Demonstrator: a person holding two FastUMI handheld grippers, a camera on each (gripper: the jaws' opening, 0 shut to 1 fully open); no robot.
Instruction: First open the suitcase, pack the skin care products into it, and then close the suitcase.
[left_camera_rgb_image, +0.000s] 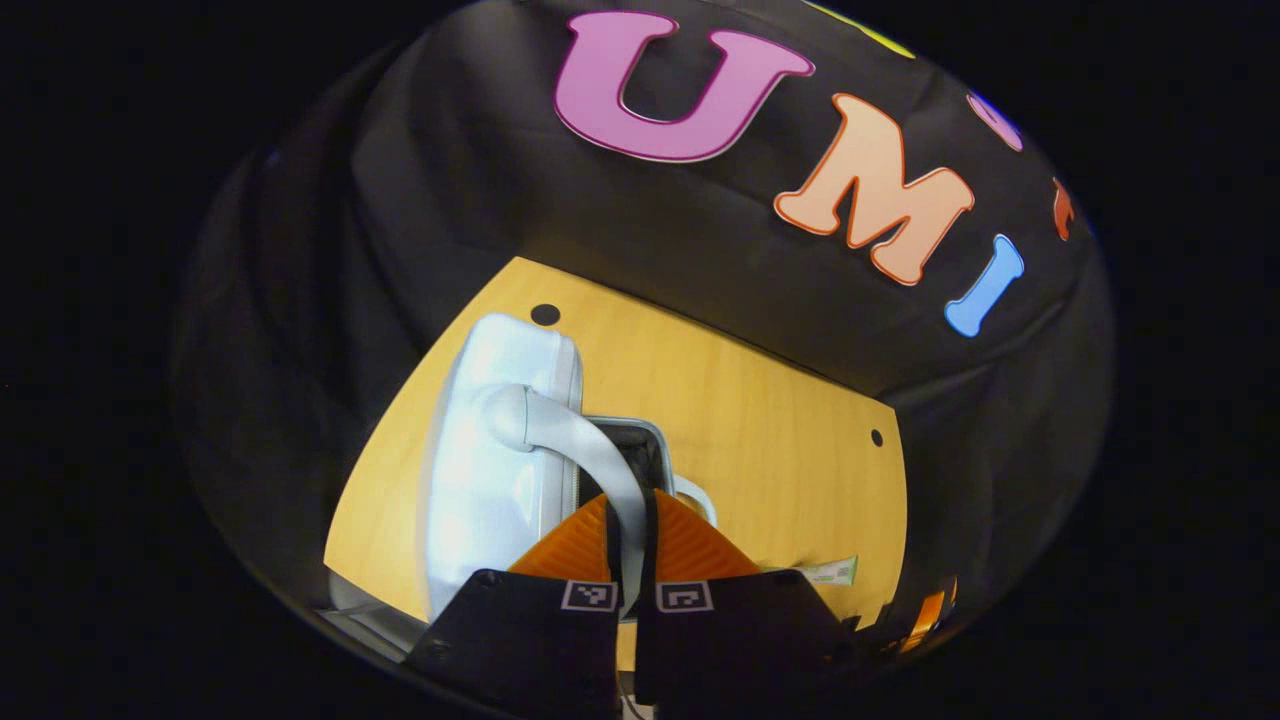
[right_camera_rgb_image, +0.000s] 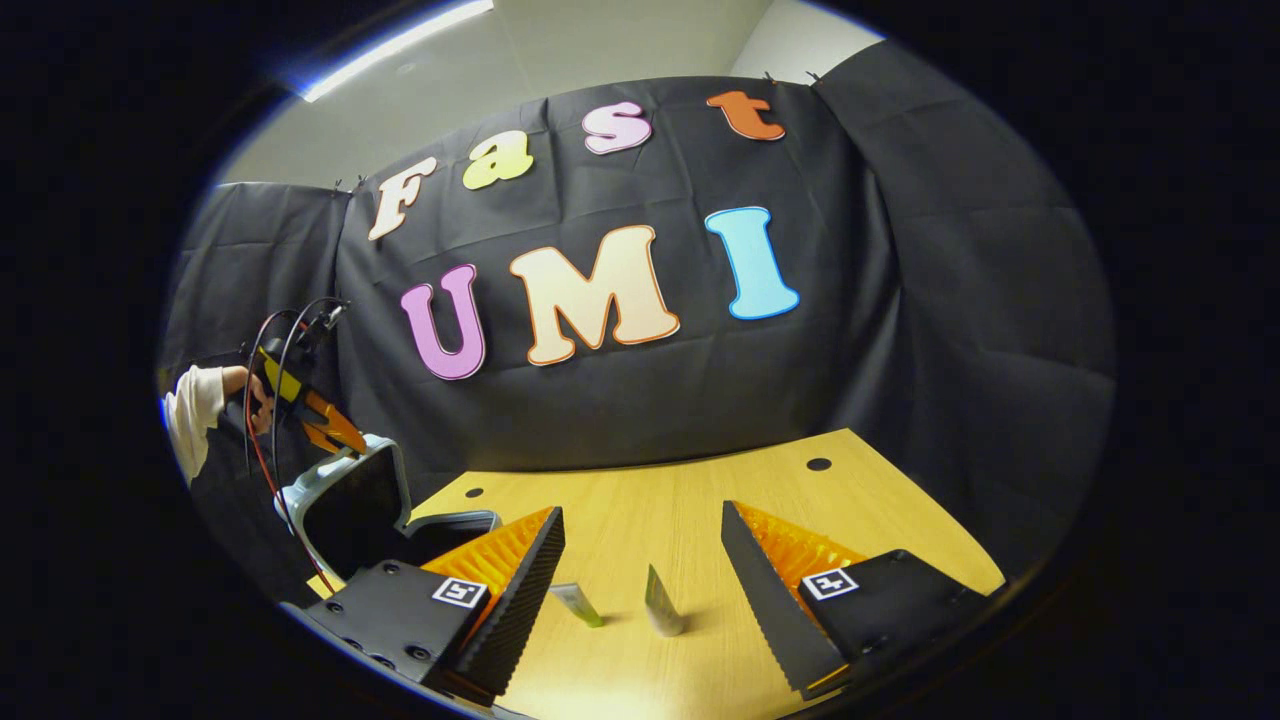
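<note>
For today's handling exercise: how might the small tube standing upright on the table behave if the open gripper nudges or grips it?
The upright tube is narrow and tall, so a sideways nudge would probably tip it. It looks small, likely light. The right gripper is open around it with room to spare, so a centred close seems safest; its material can't be judged.

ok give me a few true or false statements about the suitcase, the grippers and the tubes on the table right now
1. The suitcase lid is raised. True.
2. The left gripper is shut on the suitcase handle. True.
3. The right gripper is shut on a tube. False: its fingers stand wide apart and hold nothing.
4. Two tubes stand on the table between the right gripper's fingers. True.
5. The tubes are already inside the suitcase. False: they are on the table.
6. The table is white. False: it is light wood.
</note>
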